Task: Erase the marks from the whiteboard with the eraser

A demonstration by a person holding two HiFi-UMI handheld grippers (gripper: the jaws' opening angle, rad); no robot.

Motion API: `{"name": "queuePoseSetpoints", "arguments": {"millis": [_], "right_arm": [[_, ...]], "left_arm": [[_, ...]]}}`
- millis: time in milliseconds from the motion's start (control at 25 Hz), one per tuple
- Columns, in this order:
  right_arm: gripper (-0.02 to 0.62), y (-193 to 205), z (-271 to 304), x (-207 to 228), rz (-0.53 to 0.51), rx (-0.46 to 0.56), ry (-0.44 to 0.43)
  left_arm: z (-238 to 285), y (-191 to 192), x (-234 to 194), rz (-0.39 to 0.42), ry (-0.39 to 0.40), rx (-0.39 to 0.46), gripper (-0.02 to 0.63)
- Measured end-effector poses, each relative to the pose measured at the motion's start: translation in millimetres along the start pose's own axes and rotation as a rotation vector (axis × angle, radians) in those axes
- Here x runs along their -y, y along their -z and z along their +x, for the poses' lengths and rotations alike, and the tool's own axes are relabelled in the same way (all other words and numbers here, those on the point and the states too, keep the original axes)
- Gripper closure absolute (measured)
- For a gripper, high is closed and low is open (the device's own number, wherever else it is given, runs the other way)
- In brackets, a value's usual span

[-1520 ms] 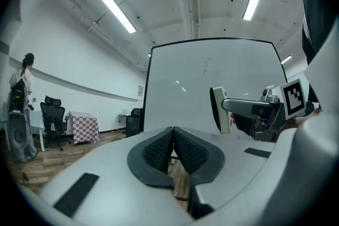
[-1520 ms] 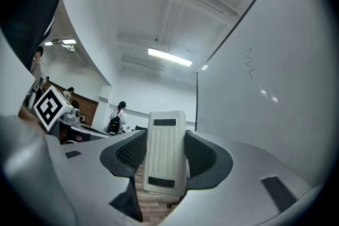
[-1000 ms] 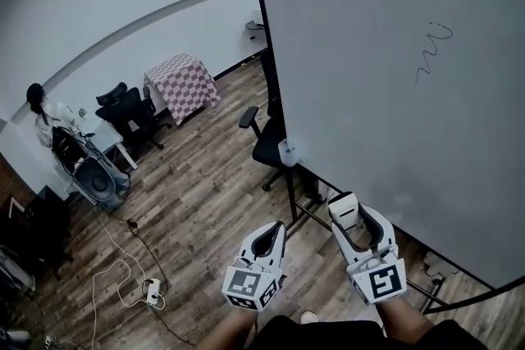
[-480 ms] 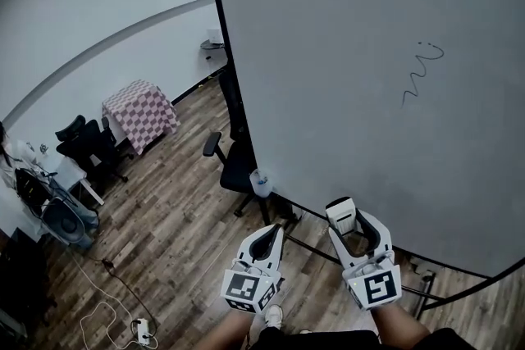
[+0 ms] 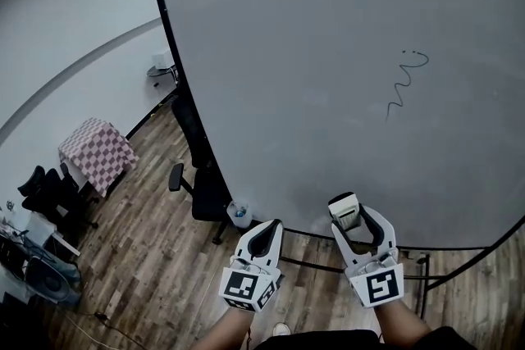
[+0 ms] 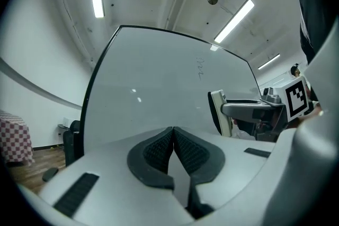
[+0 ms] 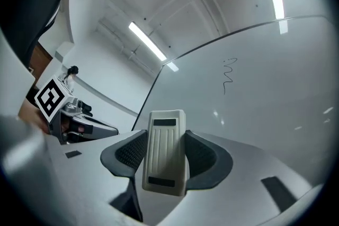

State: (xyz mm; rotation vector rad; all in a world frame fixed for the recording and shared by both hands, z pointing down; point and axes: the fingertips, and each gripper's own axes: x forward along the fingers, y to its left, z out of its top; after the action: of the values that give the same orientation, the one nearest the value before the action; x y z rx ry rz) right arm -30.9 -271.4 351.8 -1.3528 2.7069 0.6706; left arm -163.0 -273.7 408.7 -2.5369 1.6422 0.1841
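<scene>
A large whiteboard [image 5: 328, 86] on a black stand fills the upper right of the head view. A thin dark squiggle mark [image 5: 400, 86] sits on its right half, also seen as a mark [image 7: 228, 75] in the right gripper view and a faint mark [image 6: 199, 68] in the left gripper view. My right gripper [image 5: 351, 219] is low and near the board's bottom edge, shut on a cream ribbed eraser [image 7: 165, 151], whose top shows as the eraser [image 5: 344, 210] in the head view. My left gripper [image 5: 264, 235] sits beside it, shut and empty.
A black office chair [image 5: 197, 176] stands at the board's left foot, with a small cup-like container [image 5: 239, 214] by it. A checkered-cloth table [image 5: 94, 152] and more chairs [image 5: 45, 193] are far left on the wood floor [image 5: 139, 275]. The board's stand bar [image 5: 410, 262] runs low right.
The view has swung left to right across the room, so the whiteboard now fills more of the frame and the squiggle sits lower. Both grippers keep their hold and pose.
</scene>
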Motion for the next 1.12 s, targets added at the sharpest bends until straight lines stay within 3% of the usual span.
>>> {"name": "queuePoseSetpoints", "arguments": {"millis": [160,400,600,1120], "right_arm": [[0.348,-7,5,15,-0.073,0.000,0.076],[0.350,-13,10,40,-0.351,-0.139,0.129],[0.350,-25,8,73,-0.534,-0.237,0.157],[0.350,-106,18,132,-1.030,-0.320,0.205]], "left_arm": [[21,-3,3,-0.009,0.098,0.016,0.587],[41,-14,20,-0.004,0.225,0.048,0.587],[60,-33,28,0.031,0.237,0.105,0.586],[88,-75,62,0.048,0.260,0.219,0.586]]}}
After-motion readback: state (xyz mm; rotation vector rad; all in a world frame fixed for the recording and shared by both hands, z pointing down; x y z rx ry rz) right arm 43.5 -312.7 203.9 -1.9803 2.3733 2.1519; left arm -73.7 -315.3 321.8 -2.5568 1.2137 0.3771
